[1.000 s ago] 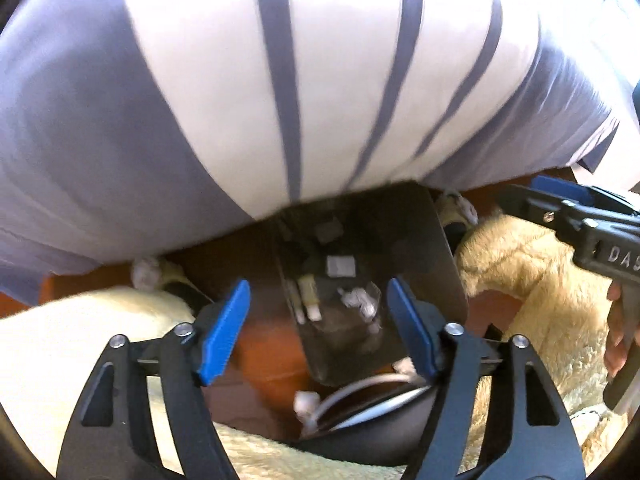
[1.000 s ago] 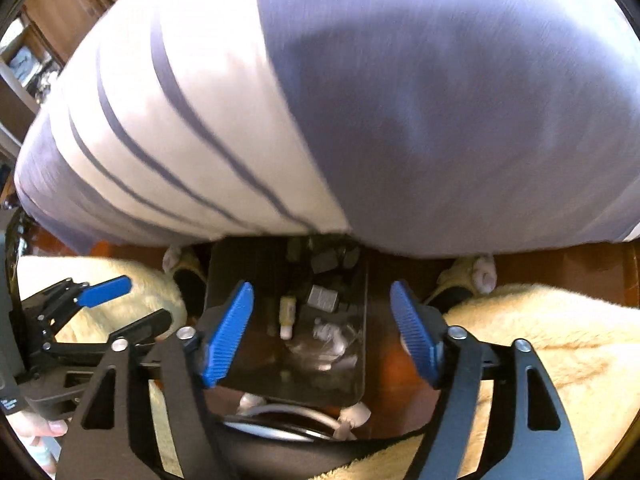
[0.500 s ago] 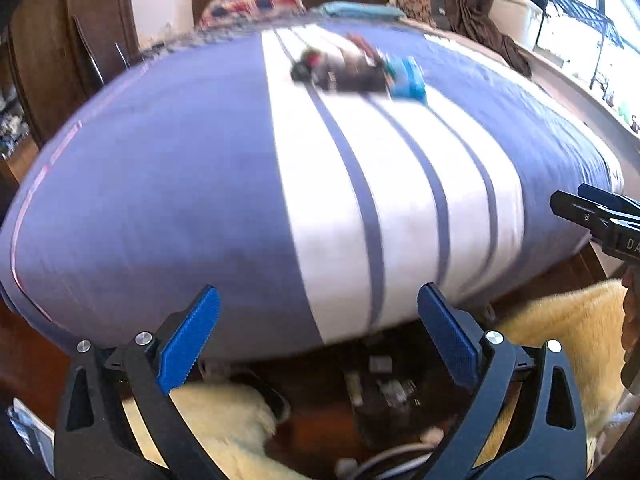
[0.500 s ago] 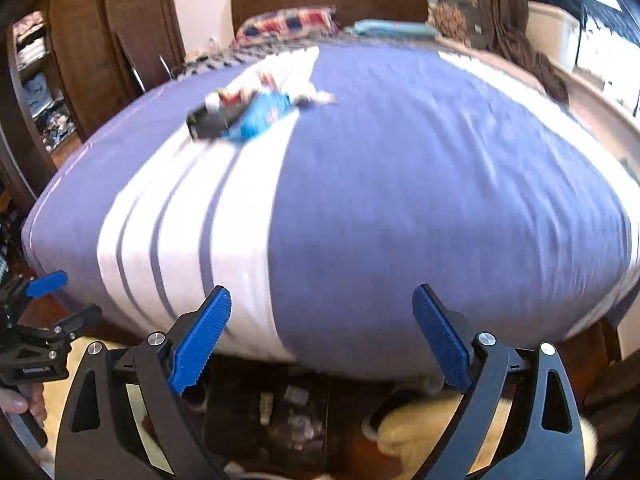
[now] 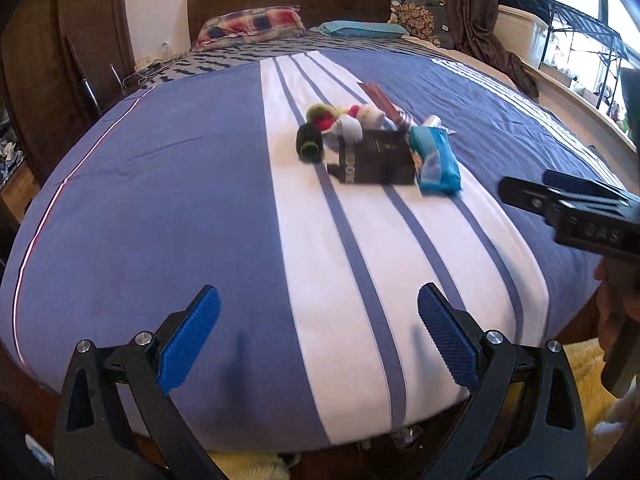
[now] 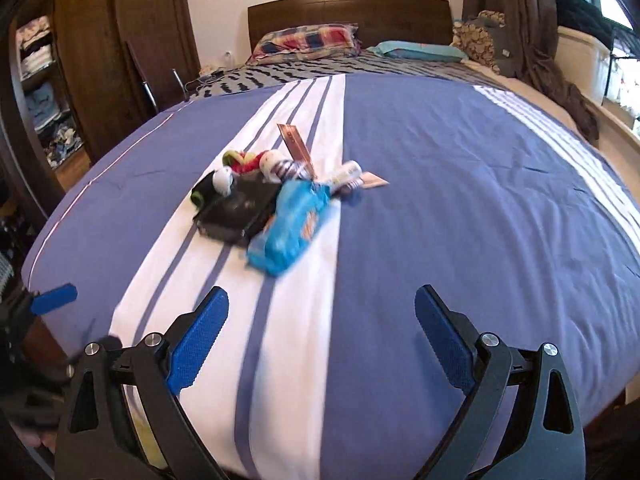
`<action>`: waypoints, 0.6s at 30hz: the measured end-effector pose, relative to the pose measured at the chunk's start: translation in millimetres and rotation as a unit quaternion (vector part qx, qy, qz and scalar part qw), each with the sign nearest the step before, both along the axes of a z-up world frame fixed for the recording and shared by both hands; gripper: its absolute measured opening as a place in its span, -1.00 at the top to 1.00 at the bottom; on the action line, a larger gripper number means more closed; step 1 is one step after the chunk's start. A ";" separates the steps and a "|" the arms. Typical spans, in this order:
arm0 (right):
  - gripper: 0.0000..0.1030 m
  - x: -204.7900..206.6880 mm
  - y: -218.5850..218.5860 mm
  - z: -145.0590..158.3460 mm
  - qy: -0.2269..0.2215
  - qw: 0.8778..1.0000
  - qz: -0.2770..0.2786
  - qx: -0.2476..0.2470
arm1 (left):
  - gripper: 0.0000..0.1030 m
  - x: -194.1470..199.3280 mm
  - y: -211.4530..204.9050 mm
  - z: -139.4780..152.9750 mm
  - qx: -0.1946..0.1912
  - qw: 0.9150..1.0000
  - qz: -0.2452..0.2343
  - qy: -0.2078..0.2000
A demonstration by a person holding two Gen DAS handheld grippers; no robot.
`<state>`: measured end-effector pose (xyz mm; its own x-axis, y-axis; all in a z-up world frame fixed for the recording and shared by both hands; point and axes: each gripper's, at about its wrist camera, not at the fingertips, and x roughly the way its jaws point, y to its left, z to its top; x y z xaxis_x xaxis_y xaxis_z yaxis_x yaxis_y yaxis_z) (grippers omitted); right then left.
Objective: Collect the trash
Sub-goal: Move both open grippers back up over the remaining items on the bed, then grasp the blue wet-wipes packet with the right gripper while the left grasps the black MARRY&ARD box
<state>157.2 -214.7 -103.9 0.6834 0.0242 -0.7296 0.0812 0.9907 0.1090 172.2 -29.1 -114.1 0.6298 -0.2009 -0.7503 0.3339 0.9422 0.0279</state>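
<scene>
Clearly the heap of trash (image 5: pixel 376 140) lies uncollected on the bed (image 5: pixel 160 200), well ahead of both grippers. The left hand-held gripper (image 5: pixel 318 340) is spread wide and empty; the right hand-held gripper (image 6: pixel 322 340) is too, so collecting from this heap seems not begun.

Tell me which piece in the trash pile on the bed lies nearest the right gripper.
The blue plastic wrapper: it sits at the pile's near edge, ahead of the flat black box beside it, while the cans and other wrappers lie farther back. The right gripper is open and empty.
</scene>
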 end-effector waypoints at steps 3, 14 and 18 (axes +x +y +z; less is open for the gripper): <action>-0.77 21.6 0.9 -3.0 0.003 1.000 0.001 0.009 | -0.83 12.6 -3.6 -1.9 -0.001 1.000 -0.001 0.003; -0.08 74.6 3.6 -29.8 0.048 0.996 0.004 0.070 | -0.83 37.2 -7.5 -9.4 -0.002 1.000 -0.007 0.015; 0.19 84.2 6.1 -32.1 0.049 0.997 0.000 0.067 | -0.83 44.0 -7.5 -10.7 -0.003 1.000 -0.006 0.018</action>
<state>241.4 -208.6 -136.0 0.6098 0.1259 -0.7825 0.0986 0.9676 0.2326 216.2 -36.6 -124.7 0.6006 -0.2125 -0.7708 0.3454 0.9384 0.0104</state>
